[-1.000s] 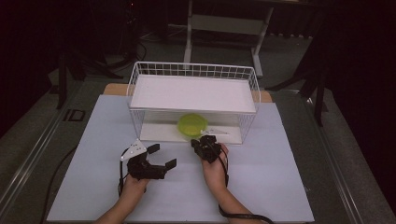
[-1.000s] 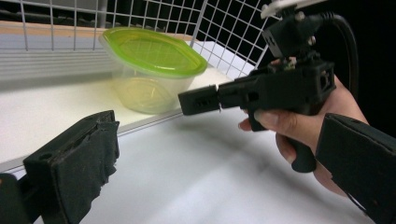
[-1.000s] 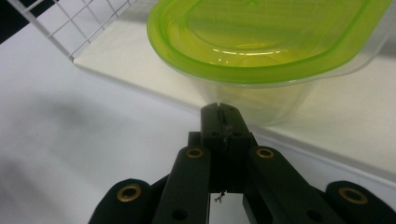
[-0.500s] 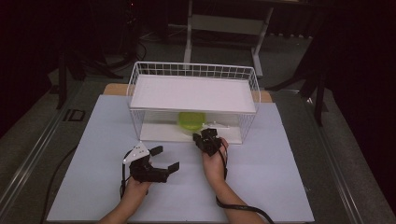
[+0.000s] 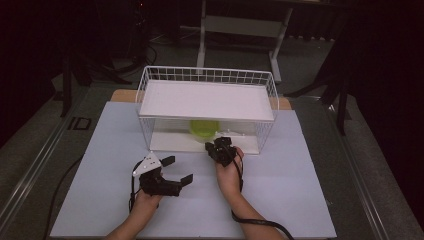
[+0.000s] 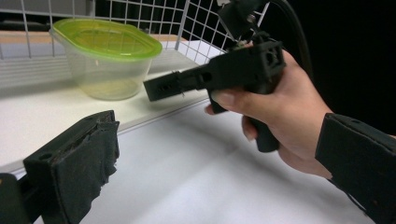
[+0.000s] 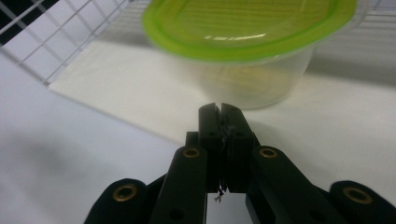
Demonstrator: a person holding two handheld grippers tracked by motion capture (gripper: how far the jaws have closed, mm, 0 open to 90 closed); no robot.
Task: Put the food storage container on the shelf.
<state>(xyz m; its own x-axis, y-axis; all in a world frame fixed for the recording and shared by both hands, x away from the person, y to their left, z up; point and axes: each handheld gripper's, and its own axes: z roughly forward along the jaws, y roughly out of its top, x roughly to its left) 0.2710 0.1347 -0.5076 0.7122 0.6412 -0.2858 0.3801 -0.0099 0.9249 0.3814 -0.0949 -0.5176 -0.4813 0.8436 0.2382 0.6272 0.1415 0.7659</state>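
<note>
On the white table (image 5: 300,200), a white wire rack (image 5: 207,75) with a flat shelf on top. Under that shelf, on the lower floor near the open front, a clear container with green lid (image 5: 204,129).

Standing upright, lid on, mouth pointing up. Long axis of the oval lid apparently lying across the right gripper's line, about along the rack front; hard to tell for sure from above.

Right gripper (image 5: 216,146) at the rack front, jaws pressed together with nothing between, tips aimed at the container wall below the lid and not touching. Left gripper (image 5: 177,169) down on the table, jaws wide apart, empty.

For a good grasp: first spread the right jaws, then go in low and level under the shelf, take the narrow side, avoid the wires.
</note>
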